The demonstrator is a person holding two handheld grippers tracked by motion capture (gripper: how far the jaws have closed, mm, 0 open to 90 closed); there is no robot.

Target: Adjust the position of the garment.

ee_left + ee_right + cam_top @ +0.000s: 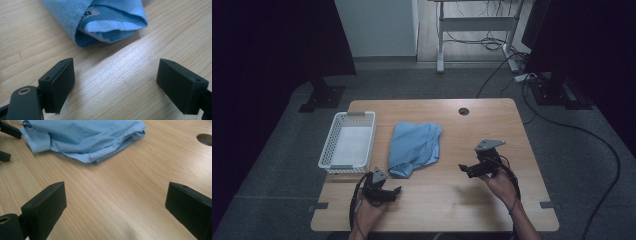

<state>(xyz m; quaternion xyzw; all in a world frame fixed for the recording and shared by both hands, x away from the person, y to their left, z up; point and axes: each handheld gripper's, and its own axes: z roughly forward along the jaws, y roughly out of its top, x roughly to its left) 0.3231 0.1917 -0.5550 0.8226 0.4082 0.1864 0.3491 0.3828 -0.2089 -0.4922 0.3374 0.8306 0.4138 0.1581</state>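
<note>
High view: a folded light-blue shirt is lying on the wooden table, roughly centre-left, just right of a white slotted basket. The left gripper is sitting low at the near edge, pointing toward the shirt's near corner but staying apart from it. The right gripper is hovering well to the right of the shirt, jaws turned toward it. A round cable hole is showing near the far edge.

Left gripper view: both black jaws are standing wide apart with nothing between them but bare wood. The shirt is lying just ahead, its folded corner and an inner label facing the camera, not touching either jaw.

Right gripper view: jaws are spread wide, released, gripping nothing. The shirt is resting farther off across open tabletop. The left gripper's fingertips are poking in at the upper left, beside the cloth. The cable hole is sitting at the upper right.
</note>
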